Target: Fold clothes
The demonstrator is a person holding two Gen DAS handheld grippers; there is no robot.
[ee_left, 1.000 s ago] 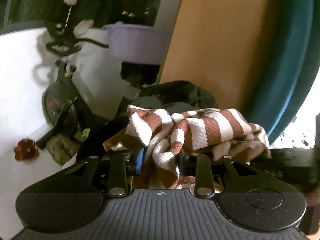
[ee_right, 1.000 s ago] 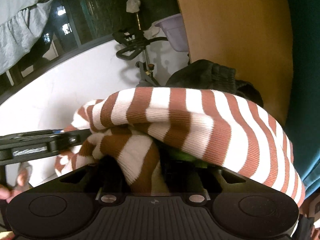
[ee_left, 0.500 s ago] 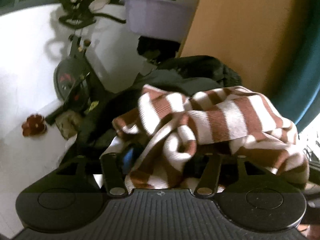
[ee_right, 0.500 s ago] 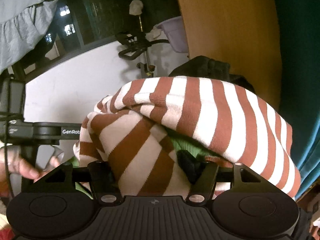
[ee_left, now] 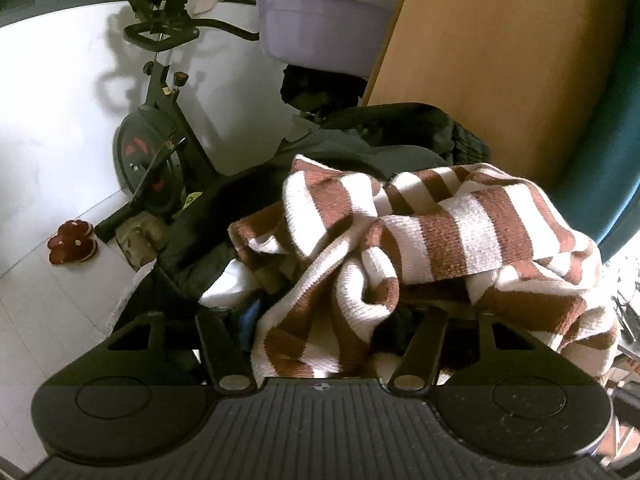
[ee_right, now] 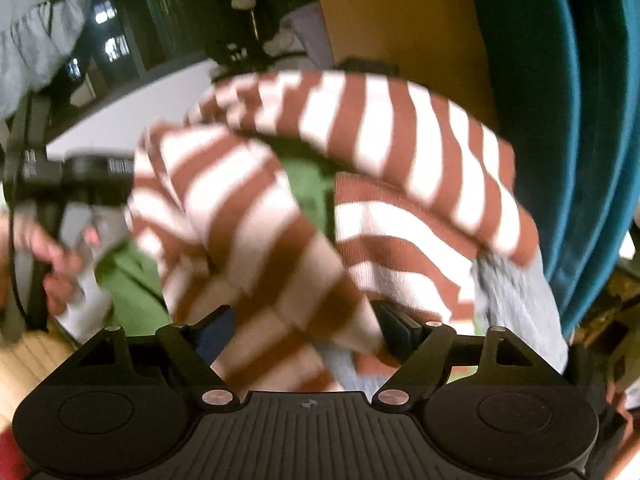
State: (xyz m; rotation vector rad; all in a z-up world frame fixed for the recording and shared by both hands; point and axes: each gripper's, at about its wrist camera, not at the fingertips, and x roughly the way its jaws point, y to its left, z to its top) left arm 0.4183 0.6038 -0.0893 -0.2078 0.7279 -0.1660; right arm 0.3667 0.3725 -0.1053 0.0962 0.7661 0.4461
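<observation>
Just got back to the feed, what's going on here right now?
A person is working a brown-and-white striped sweater with a handheld gripper in each hand. The left gripper and right gripper both have its fabric bunched between their fingers. The sweater is crumpled over a pile of dark clothes, not yet folded. The right view is motion-blurred; something green shows beneath the sweater.

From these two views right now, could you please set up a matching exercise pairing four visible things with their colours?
Things:
1. sweater
2. basin
3. slipper
4. curtain

Colours:
A. teal
B. dark red
C. brown and white stripes
D. pale purple

Pairs: 1-C, 2-D, 3-B, 4-A
</observation>
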